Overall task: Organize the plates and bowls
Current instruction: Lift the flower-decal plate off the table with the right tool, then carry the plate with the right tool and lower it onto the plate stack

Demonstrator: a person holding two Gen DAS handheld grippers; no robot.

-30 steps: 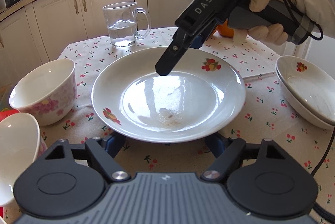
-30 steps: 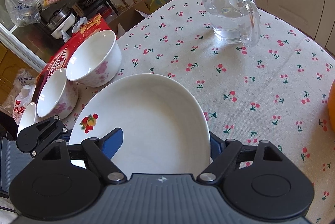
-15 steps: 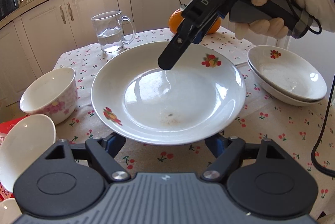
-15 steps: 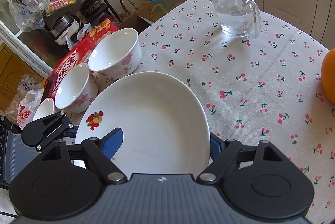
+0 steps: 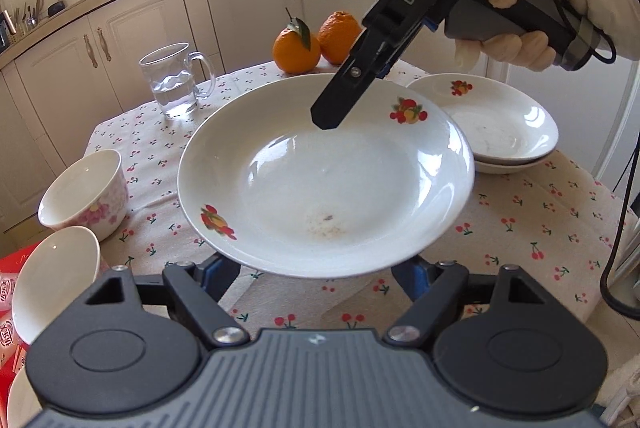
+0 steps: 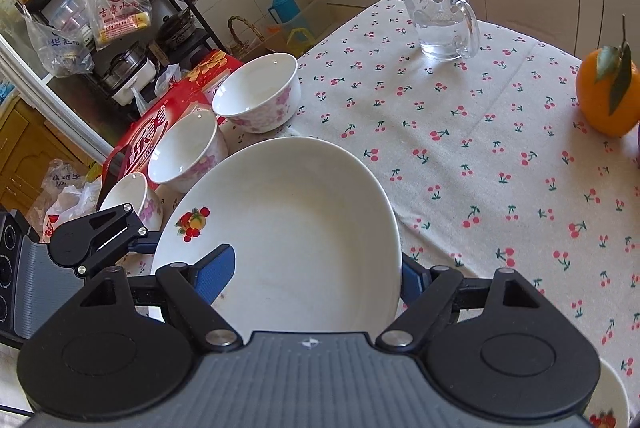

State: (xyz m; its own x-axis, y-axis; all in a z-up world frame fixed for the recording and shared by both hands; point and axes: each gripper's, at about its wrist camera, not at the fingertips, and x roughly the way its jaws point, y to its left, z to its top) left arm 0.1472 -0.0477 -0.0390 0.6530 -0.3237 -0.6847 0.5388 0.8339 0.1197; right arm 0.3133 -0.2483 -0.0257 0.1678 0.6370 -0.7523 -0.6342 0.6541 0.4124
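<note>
The big plate (image 5: 326,183) hangs clear above the tabletop (image 5: 520,228), carried between two grippers; the left gripper (image 5: 316,270) has its jaws part-way open under the near rim, one blue pad showing at each side below the plate, though whether they pinch or merely cradle I cannot tell; the right gripper (image 6: 316,274) takes the opposite rim, one blue pad lying over the inside of the plate, the other at its outer edge, jaws part-way open and closed on the rim as far as I can judge. The step in hand looks like the carry; the likely goal is the stack of two matching plates (image 5: 496,123) just beyond the far right rim, so the next move calls for keeping the plate level, bringing it over the stack and lowering it squarely. Room is fair on that side; the oranges (image 5: 316,43) sit just behind; the glass mug (image 5: 174,83) stands well apart to the left; three pink-flowered bowls (image 6: 258,91) crowd the tabletop's left edge beside a red box (image 6: 160,123).
</note>
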